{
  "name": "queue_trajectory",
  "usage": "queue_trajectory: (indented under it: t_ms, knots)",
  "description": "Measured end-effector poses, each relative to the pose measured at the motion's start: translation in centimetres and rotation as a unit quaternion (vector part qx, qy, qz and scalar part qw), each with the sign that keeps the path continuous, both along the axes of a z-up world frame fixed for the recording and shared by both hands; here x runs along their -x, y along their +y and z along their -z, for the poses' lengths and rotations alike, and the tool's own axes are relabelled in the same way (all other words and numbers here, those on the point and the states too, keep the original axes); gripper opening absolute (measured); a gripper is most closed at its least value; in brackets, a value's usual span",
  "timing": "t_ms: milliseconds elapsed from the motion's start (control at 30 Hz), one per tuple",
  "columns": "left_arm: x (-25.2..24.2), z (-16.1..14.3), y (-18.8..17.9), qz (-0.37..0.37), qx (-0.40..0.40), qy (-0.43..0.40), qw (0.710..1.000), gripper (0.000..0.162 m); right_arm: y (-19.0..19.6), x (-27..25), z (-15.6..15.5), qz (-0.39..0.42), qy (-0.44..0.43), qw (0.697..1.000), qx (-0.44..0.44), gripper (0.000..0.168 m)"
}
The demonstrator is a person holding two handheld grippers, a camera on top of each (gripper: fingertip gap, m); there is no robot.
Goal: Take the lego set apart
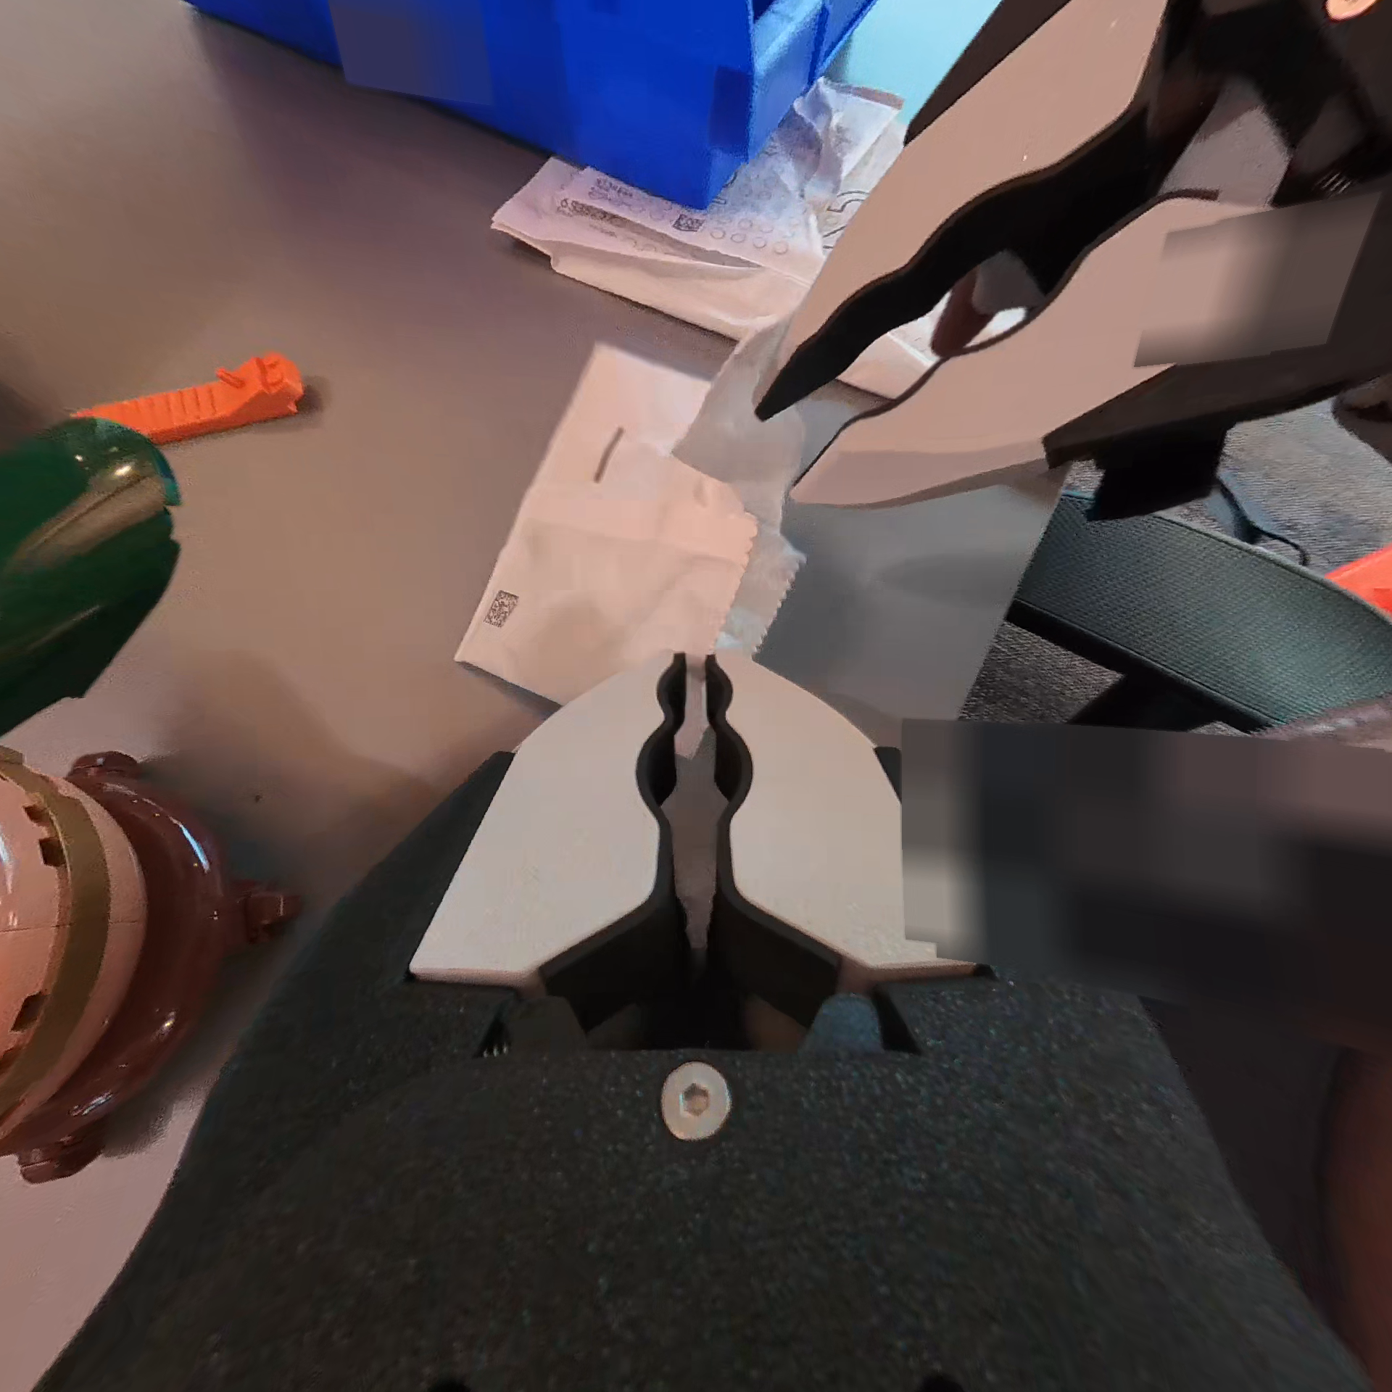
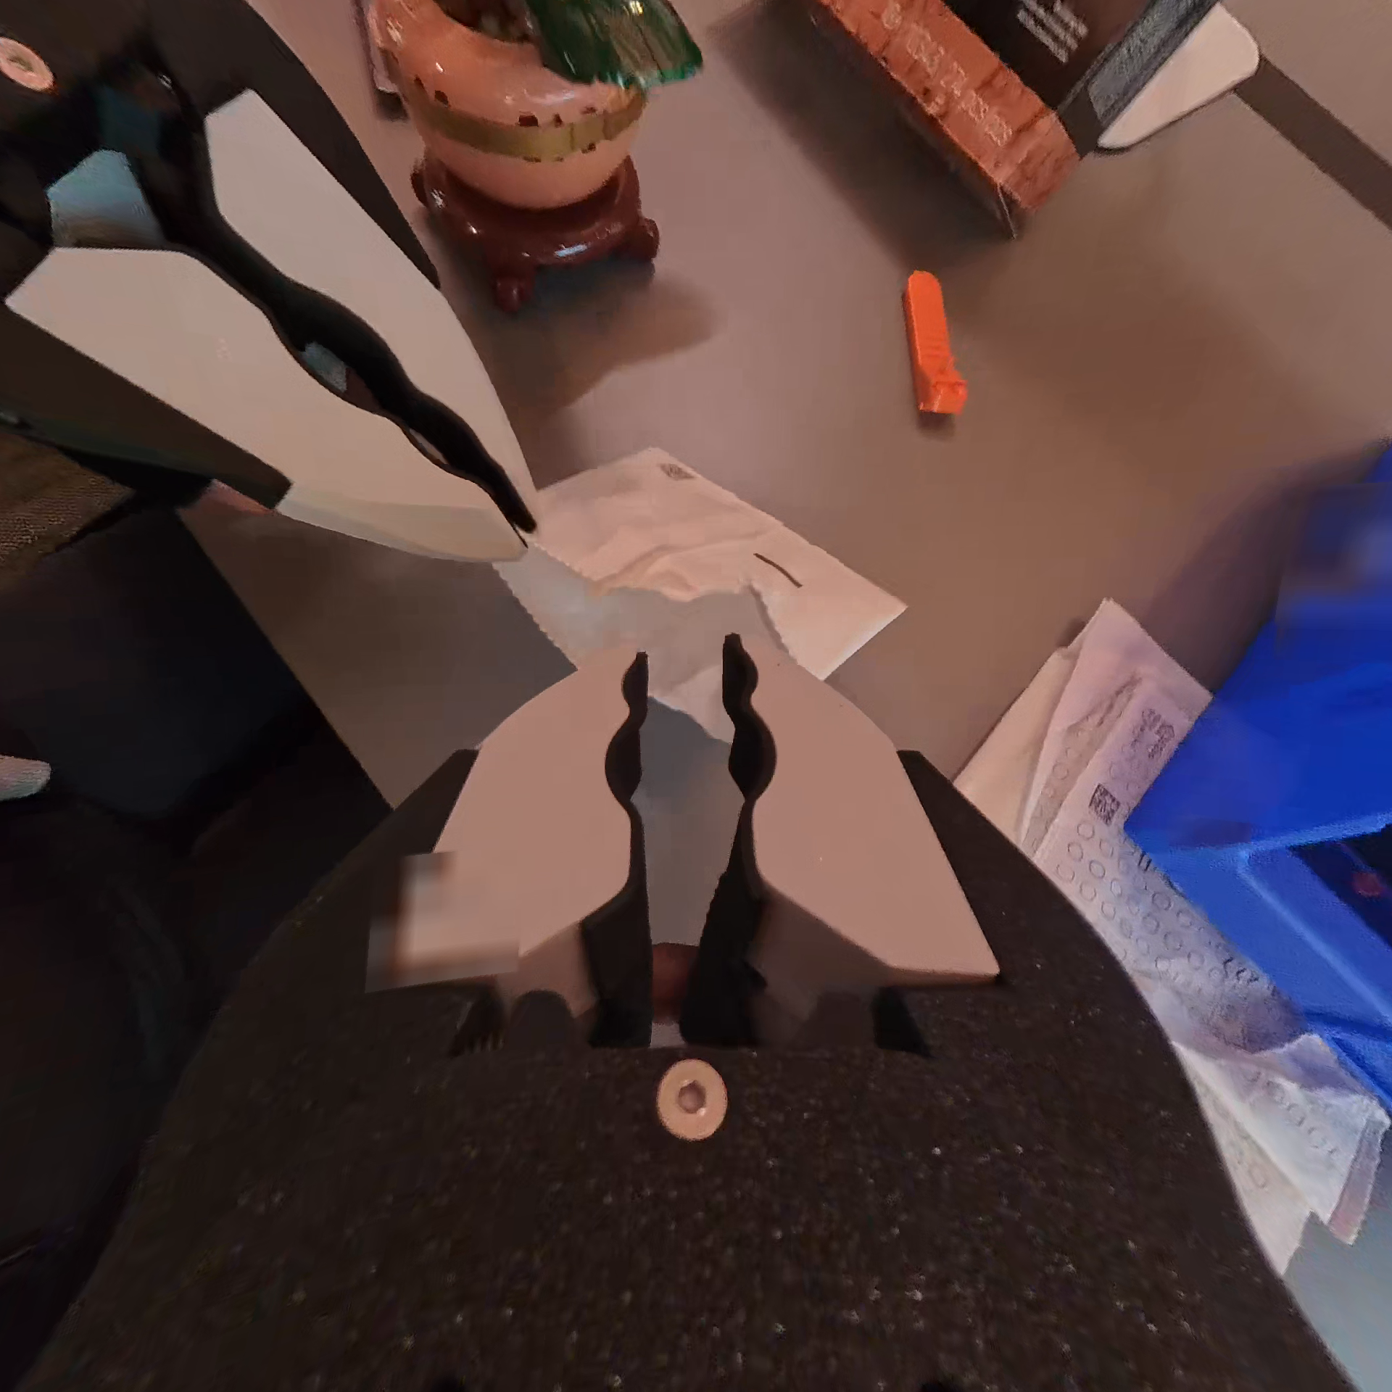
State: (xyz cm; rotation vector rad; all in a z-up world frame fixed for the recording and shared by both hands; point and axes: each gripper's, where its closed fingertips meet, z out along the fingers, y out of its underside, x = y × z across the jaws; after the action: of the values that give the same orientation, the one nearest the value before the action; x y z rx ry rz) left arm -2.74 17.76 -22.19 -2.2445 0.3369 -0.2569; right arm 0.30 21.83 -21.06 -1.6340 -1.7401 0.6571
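Observation:
The lego set (image 1: 68, 941) is a pink pot with a gold band on a brown stand with green leaves; it stands at the left, and at the top in the right wrist view (image 2: 527, 151). A white paper bag (image 1: 610, 557) lies on the grey table (image 1: 301, 264). My left gripper (image 1: 694, 667) is shut on the bag's serrated edge, and it also shows in the right wrist view (image 2: 523, 535). My right gripper (image 2: 687, 648) is open, with the bag's (image 2: 678, 550) raised edge between its fingers. It reaches in from the upper right in the left wrist view (image 1: 779, 452).
An orange brick separator (image 1: 203, 399) (image 2: 934, 346) lies on the table beyond the bag. A blue bin (image 1: 602, 90) (image 2: 1280, 753) stands over more crumpled paper bags (image 1: 678, 241) (image 2: 1130, 866). A brown box (image 2: 957, 98) lies at the far side. A dark chair (image 1: 1205, 602) sits past the table edge. There is about 6 cm between the tips of the two grippers. The orange brick separator (image 1: 203, 399) is about 20 cm from both grippers' fingertips. My right wrist view (image 2: 936, 346) looks at it from another angle.

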Motion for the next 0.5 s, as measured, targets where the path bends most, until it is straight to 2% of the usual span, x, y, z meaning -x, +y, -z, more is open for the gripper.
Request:
queue_trajectory:
  t_ms: [33,100,200,267,300,400,500]
  knots:
    - [0.1,0.1,0.2,-0.007,-0.006,0.006,1.0,0.009,0.2,-0.3,0.4,0.002,-0.004,1.0,0.005,0.019]
    - [0.5,0.0,0.1,-0.022,-0.03,0.017,0.999,0.021,0.1,-0.6,0.9,0.001,-0.001,1.0,0.023,0.019]
    - [1.6,-1.3,-0.9,-0.05,-0.098,0.043,0.993,0.03,0.0,-0.9,0.9,0.0,0.018,0.999,0.045,0.019]
    - [2.9,-2.9,-2.0,-0.073,-0.159,0.079,0.981,0.036,0.3,-1.0,0.3,0.009,0.039,0.998,0.055,0.019]
    - [3.8,-4.2,-2.7,-0.091,-0.202,0.105,0.969,0.034,0.3,-0.9,-0.6,0.015,0.064,0.996,0.058,0.019]
    - [5.6,-10.9,-5.2,-0.119,-0.376,0.197,0.897,0.027,-1.6,0.2,-6.2,-0.002,0.218,0.972,0.083,0.028]
    - [5.0,-17.1,-7.0,-0.082,-0.489,0.319,0.808,0.022,-4.8,1.4,-12.1,-0.021,0.366,0.922,0.121,0.031]
